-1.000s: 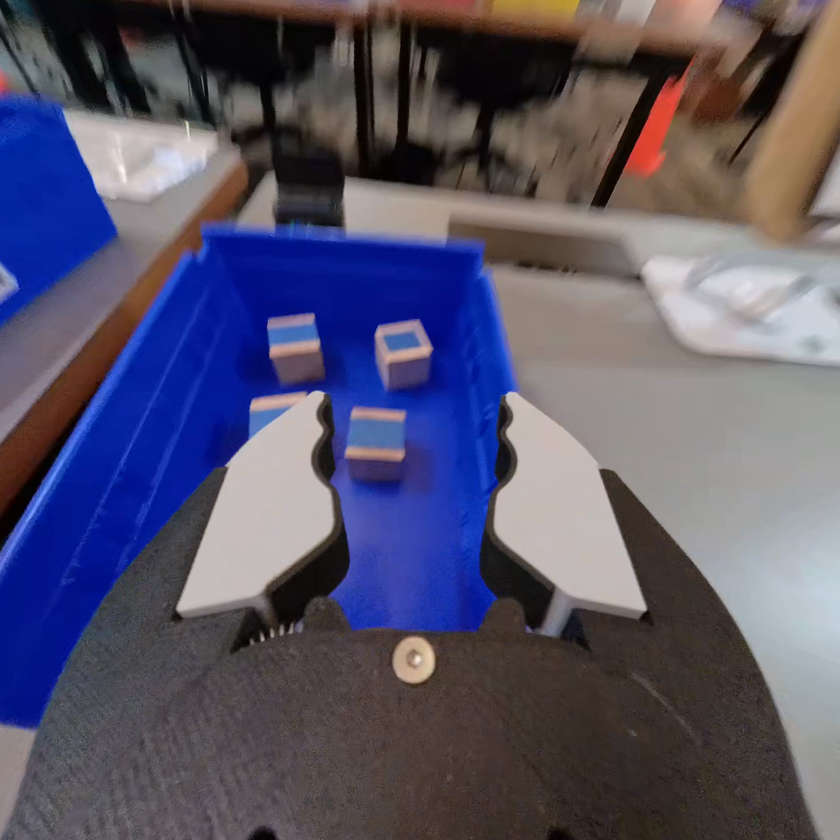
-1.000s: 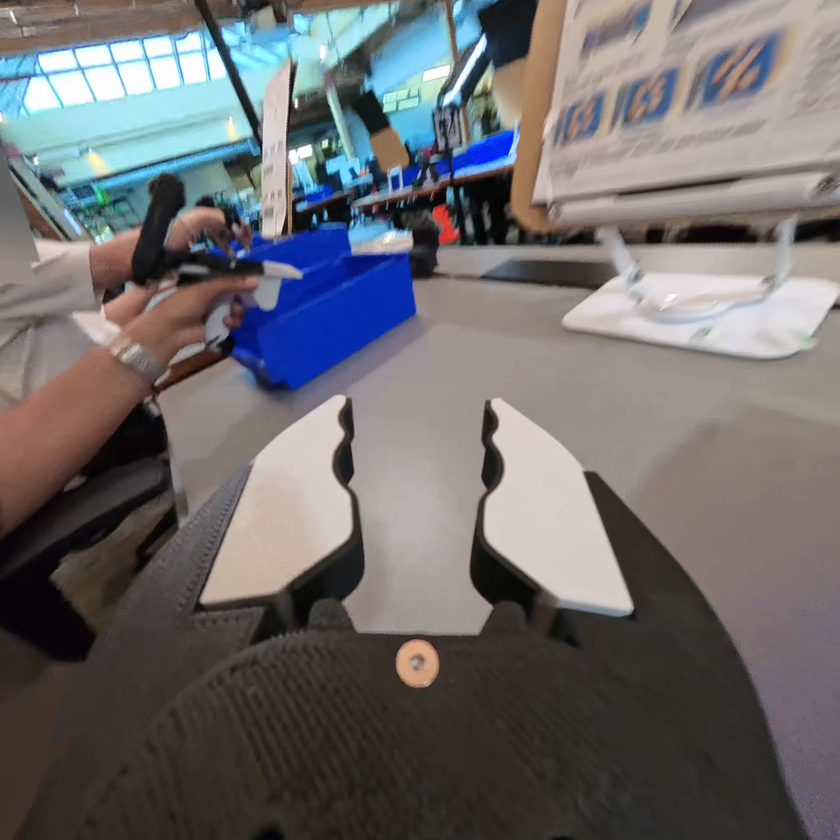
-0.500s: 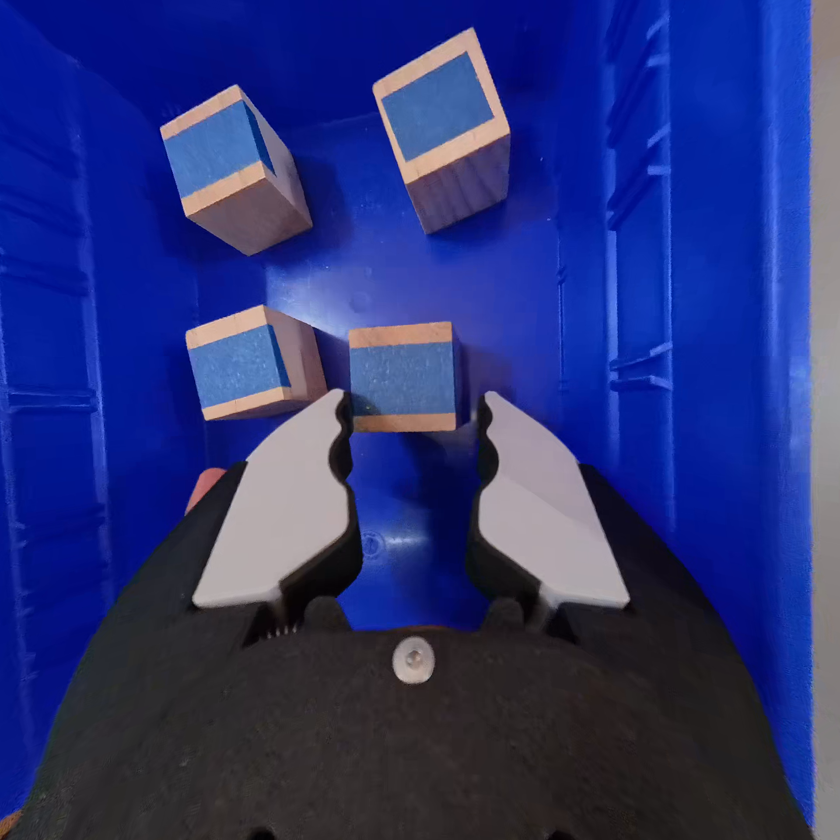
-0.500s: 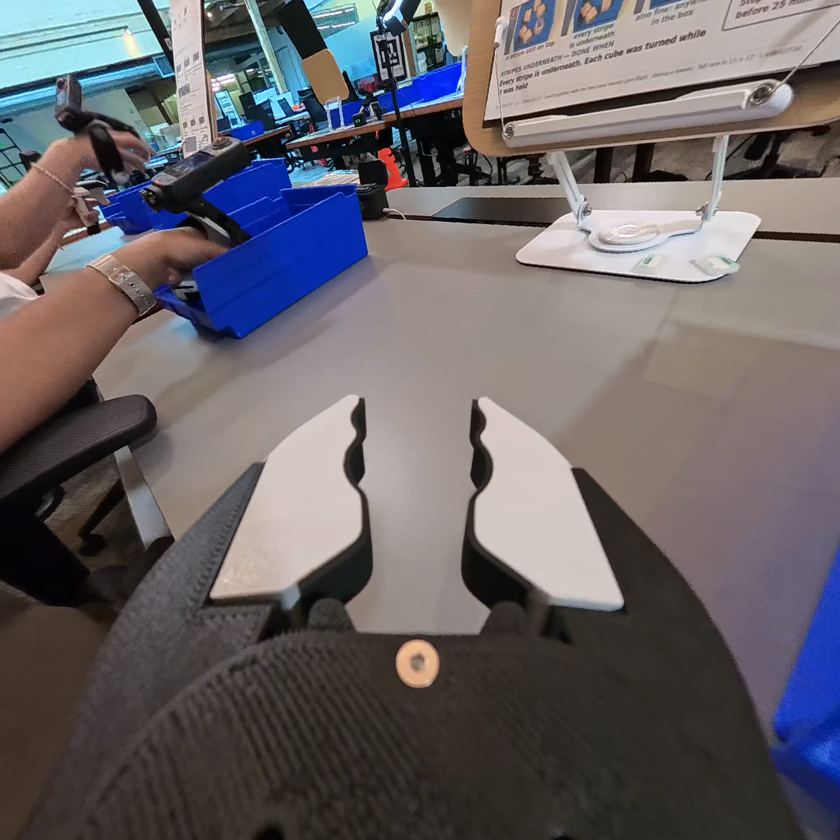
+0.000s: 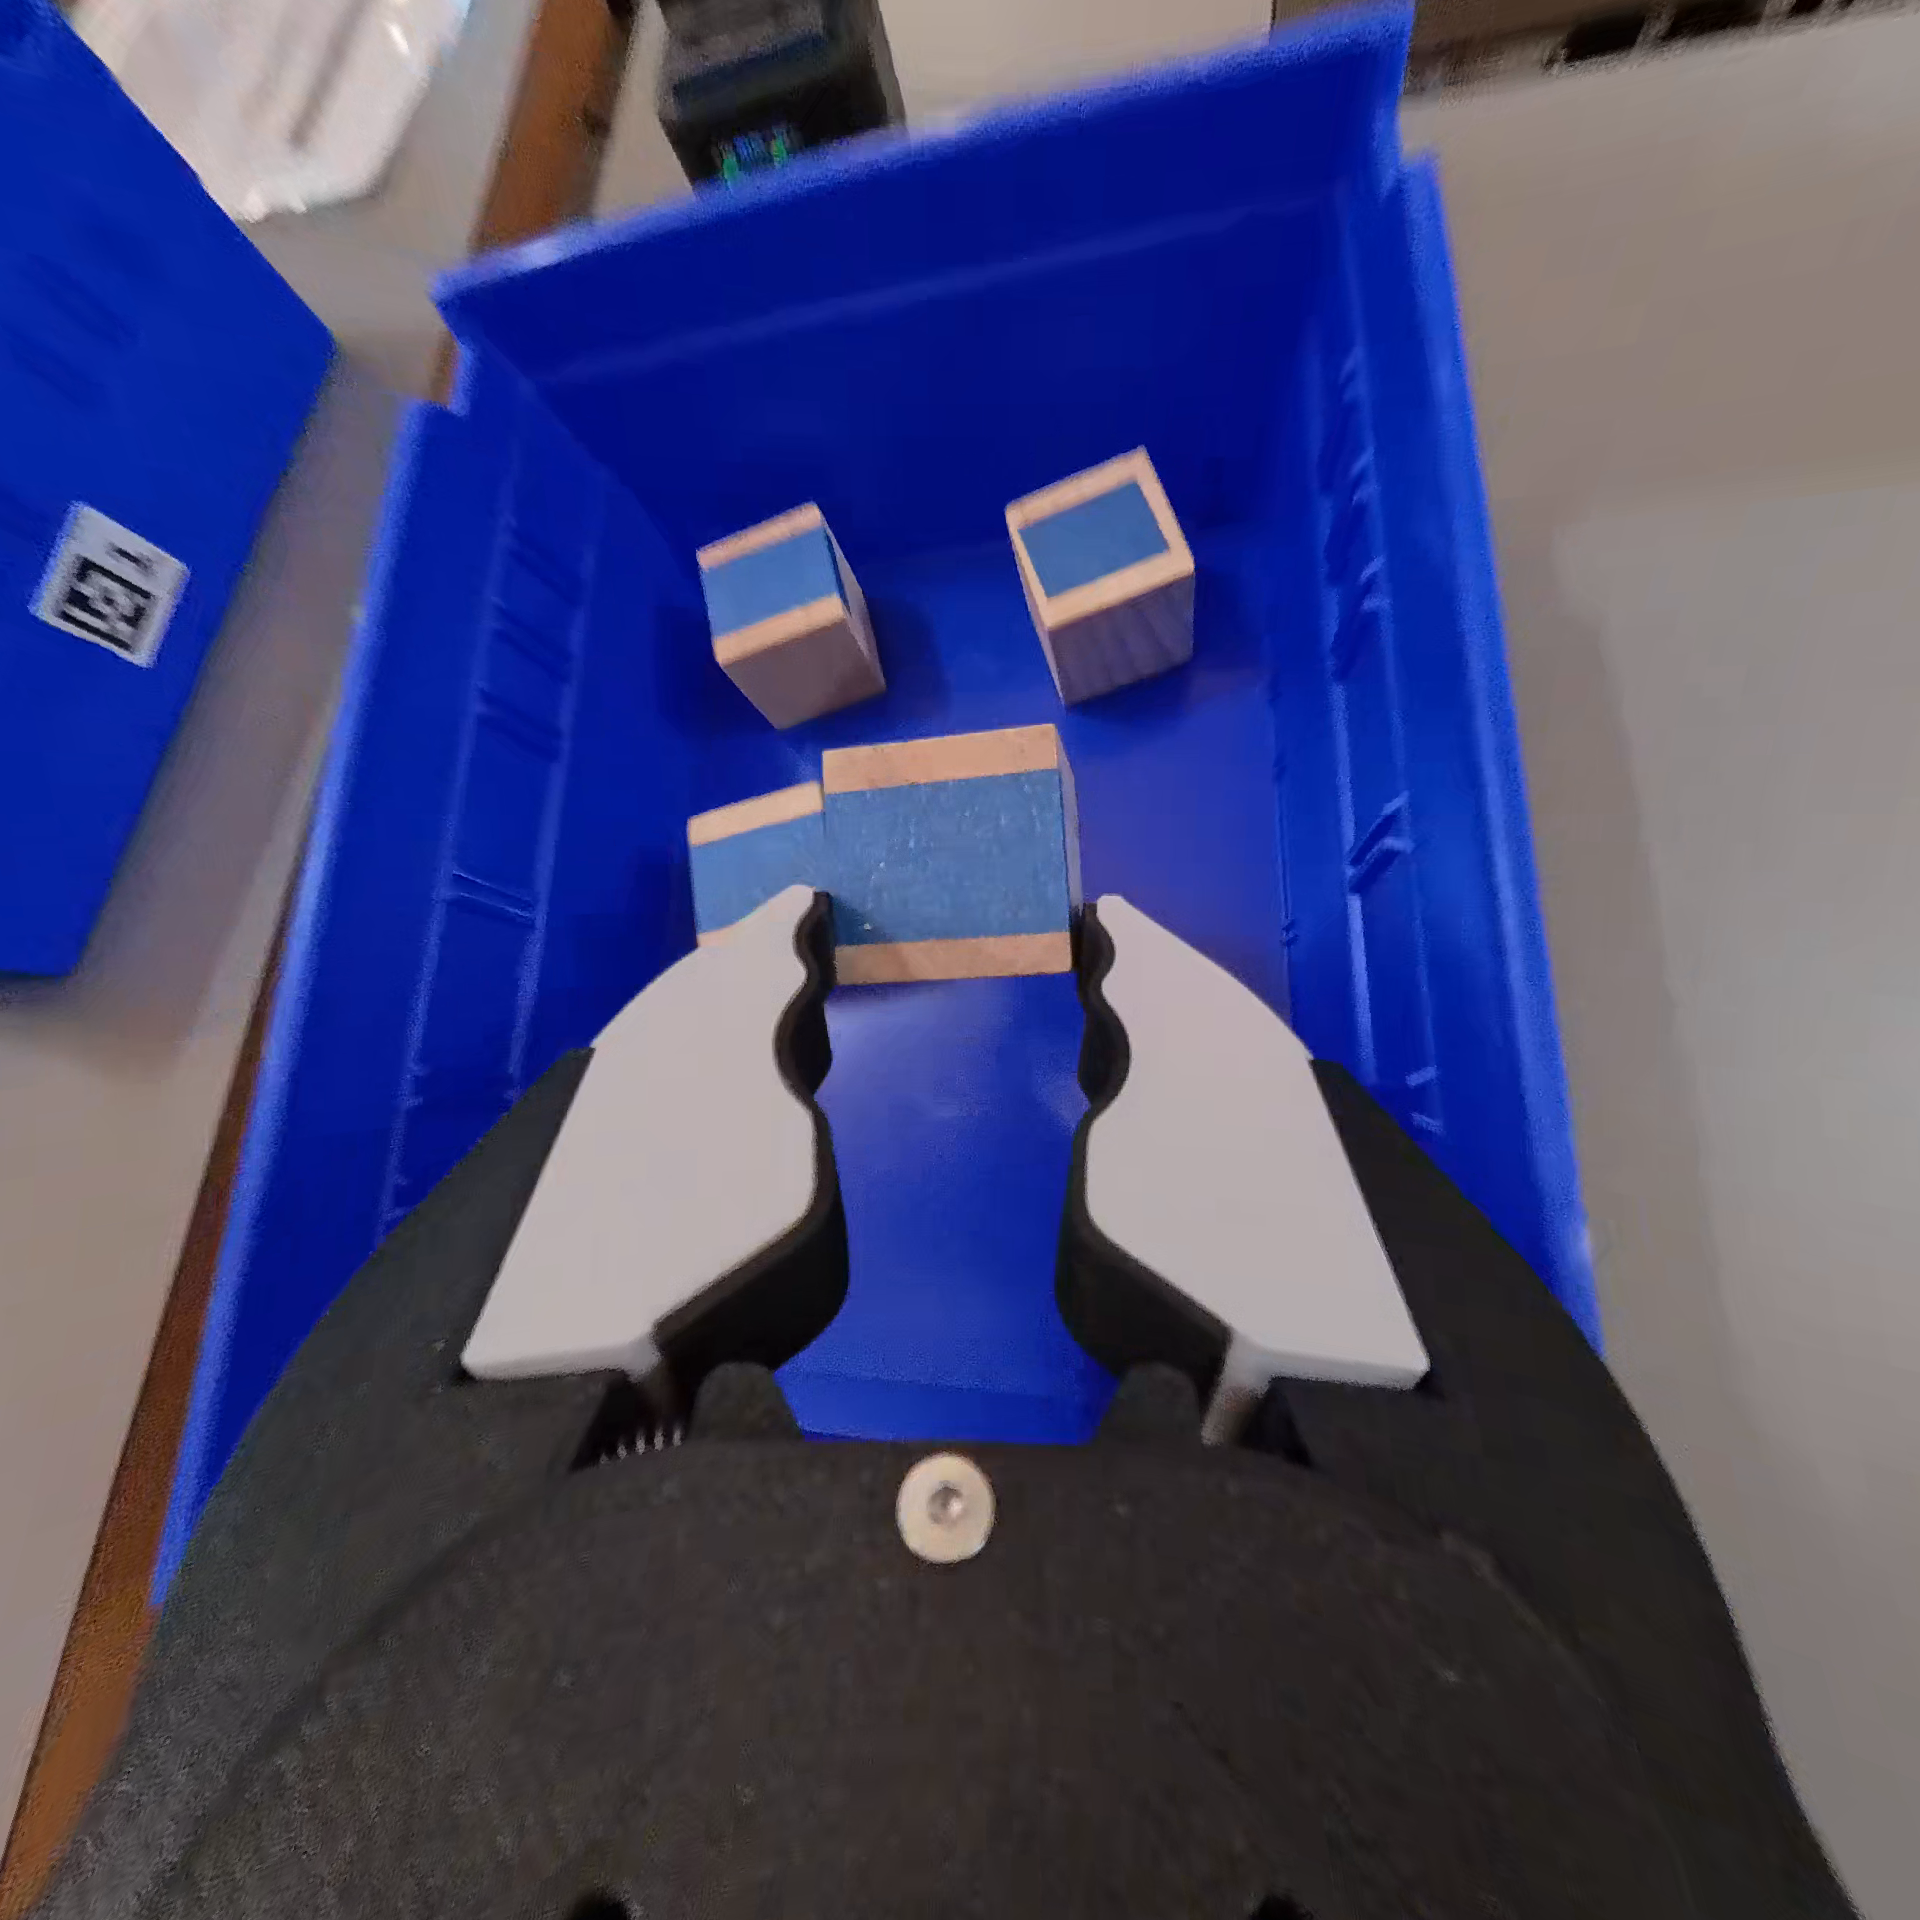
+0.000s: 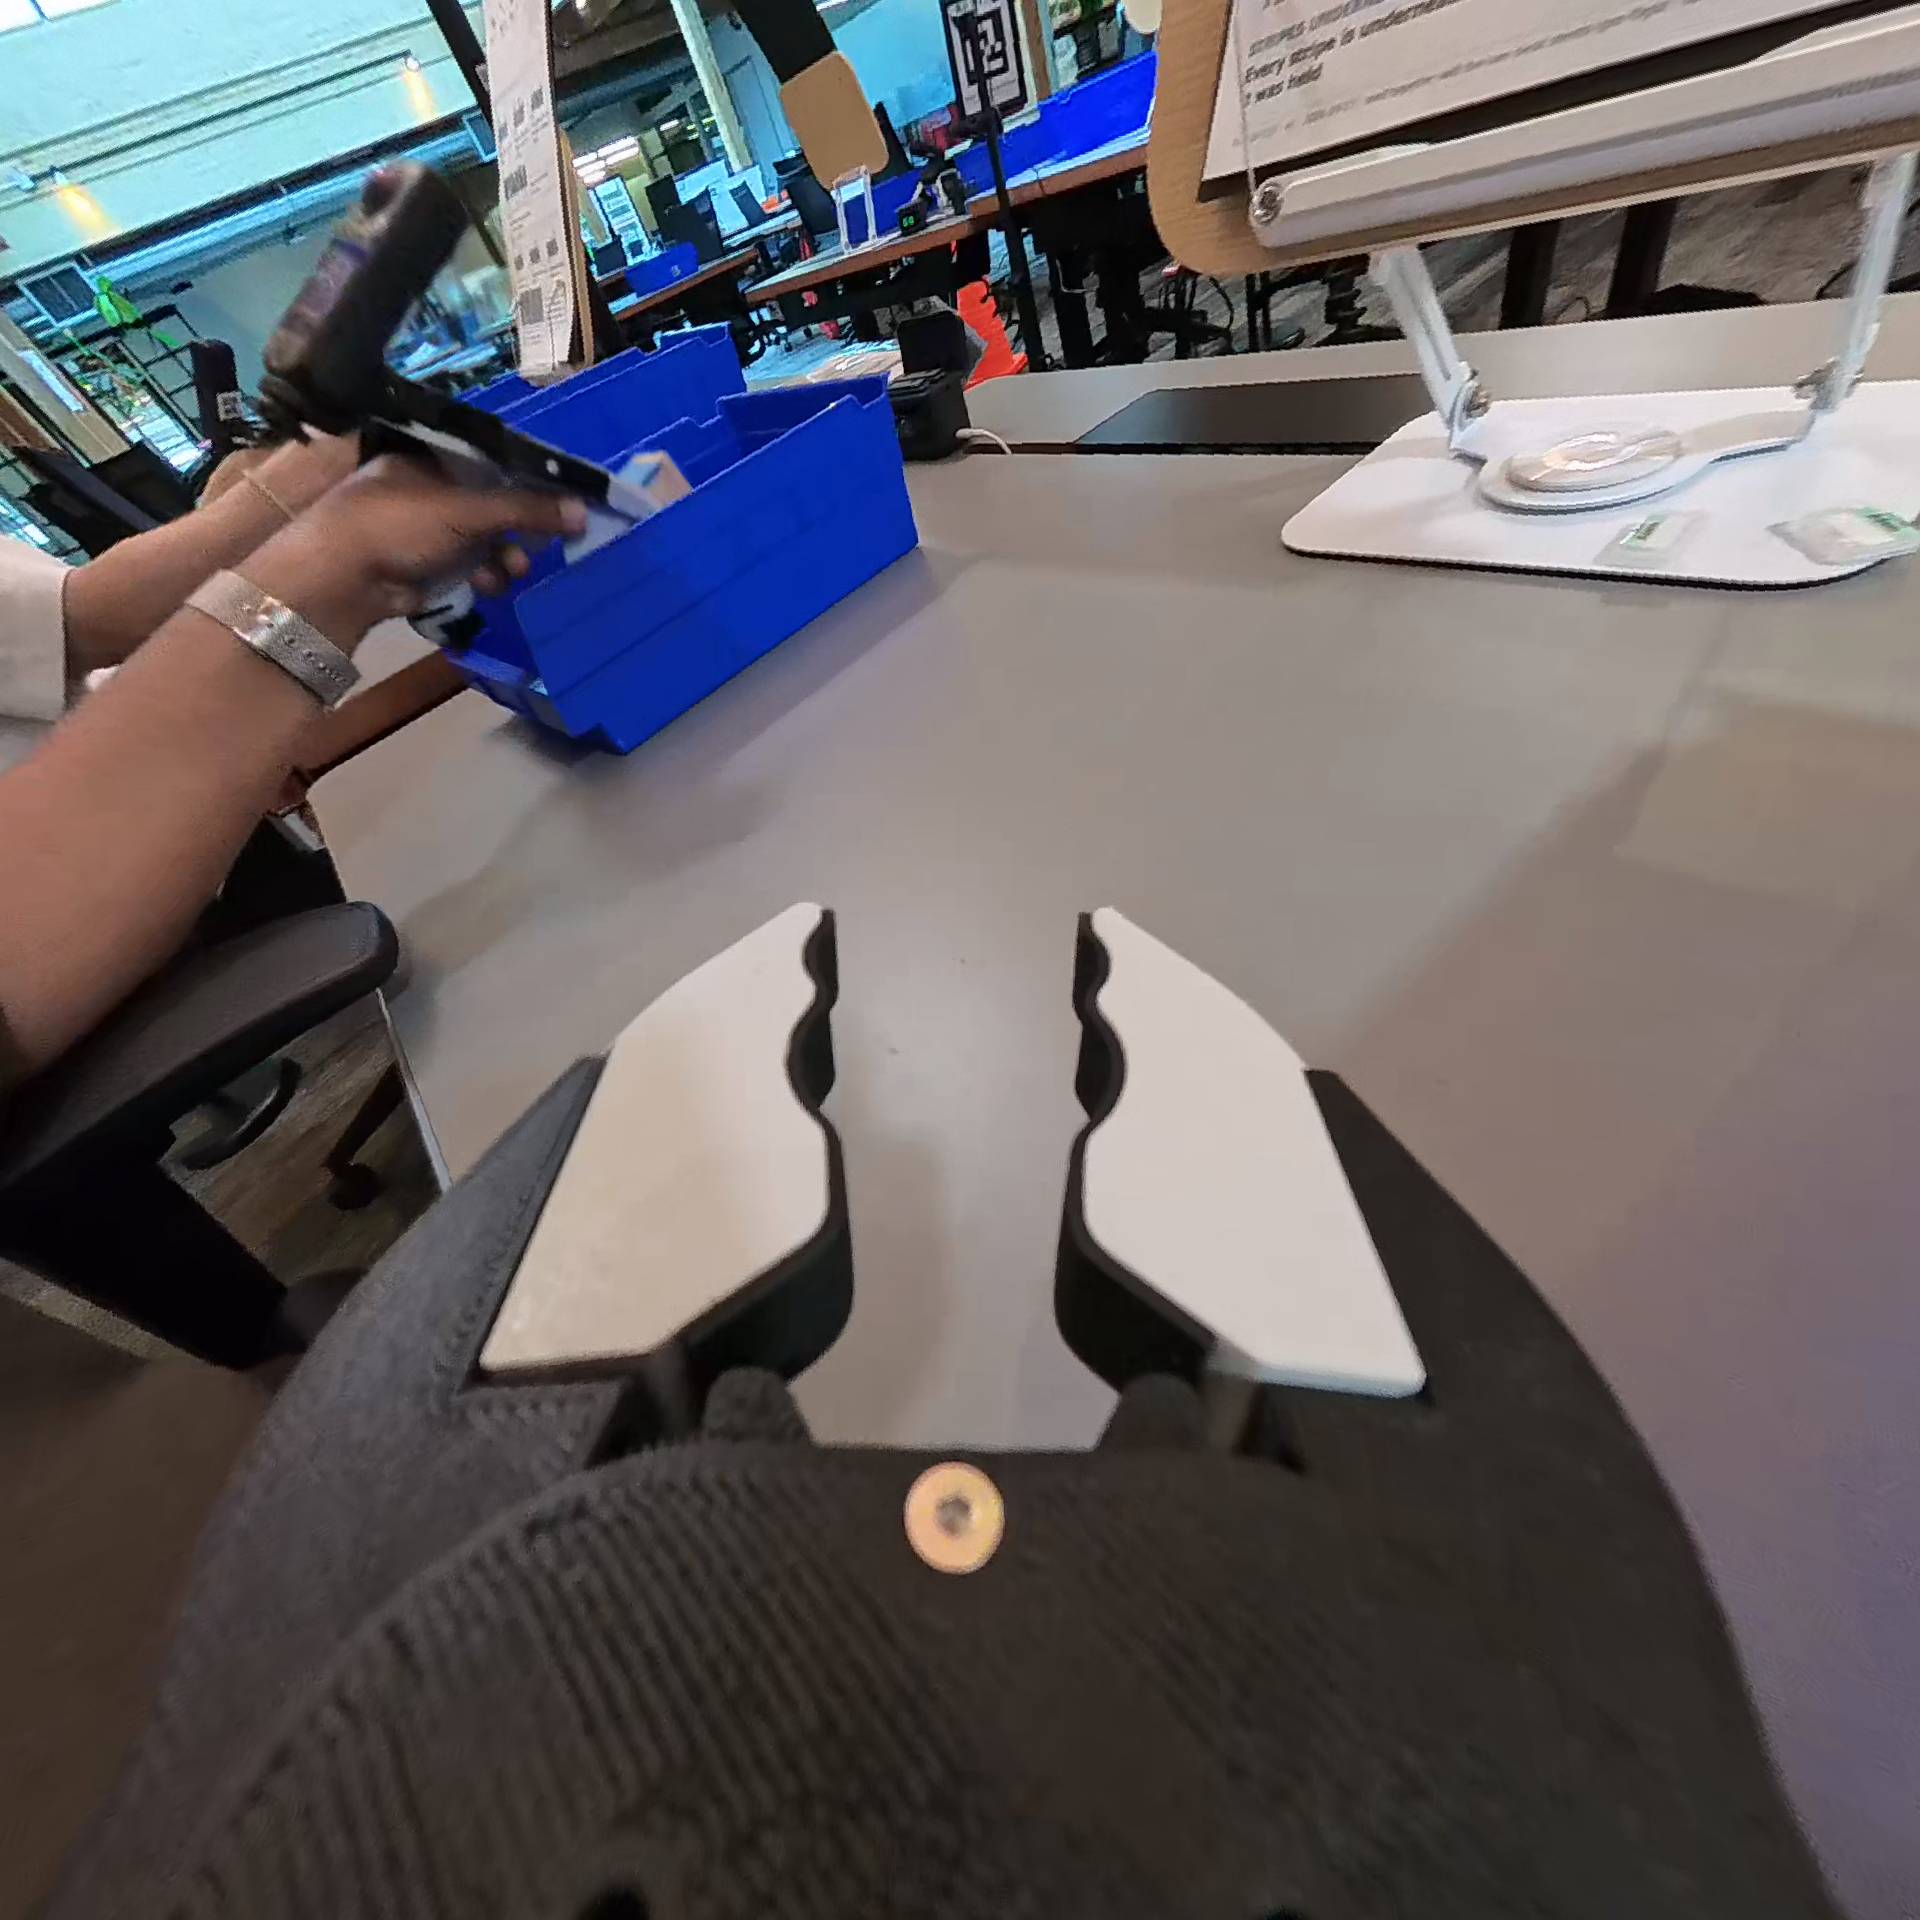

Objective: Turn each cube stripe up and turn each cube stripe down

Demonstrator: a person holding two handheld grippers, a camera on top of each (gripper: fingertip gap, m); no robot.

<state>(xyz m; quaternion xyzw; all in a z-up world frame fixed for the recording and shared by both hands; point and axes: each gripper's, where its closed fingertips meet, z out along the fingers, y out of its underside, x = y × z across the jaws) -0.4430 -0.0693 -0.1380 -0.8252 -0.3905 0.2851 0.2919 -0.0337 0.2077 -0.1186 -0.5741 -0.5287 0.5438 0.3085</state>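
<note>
My left gripper (image 5: 951,914) is shut on a wooden cube (image 5: 948,852) with a blue stripe. Both pads press its sides and hold it above the floor of the blue bin (image 5: 1340,727), stripe facing up toward the camera. Three more striped cubes stand in the bin: one at the far left (image 5: 790,623), one at the far right (image 5: 1107,582), and one just left of the held cube (image 5: 753,862). The right wrist view shows the held cube (image 6: 655,480) raised over the bin (image 6: 717,582). My right gripper (image 6: 954,925) is open and empty over the grey table (image 6: 1143,727).
A second blue bin (image 5: 125,520) with a square label stands to the left. A black device (image 5: 769,94) sits behind the bin. A white stand base (image 6: 1610,499) holds a board at the far right. A person's arm (image 6: 156,748) and a black chair (image 6: 187,1039) are on the left.
My left gripper dropped into the bin, closed on the near right cube and lifted it. My right gripper narrowed a little and stayed over the table.
</note>
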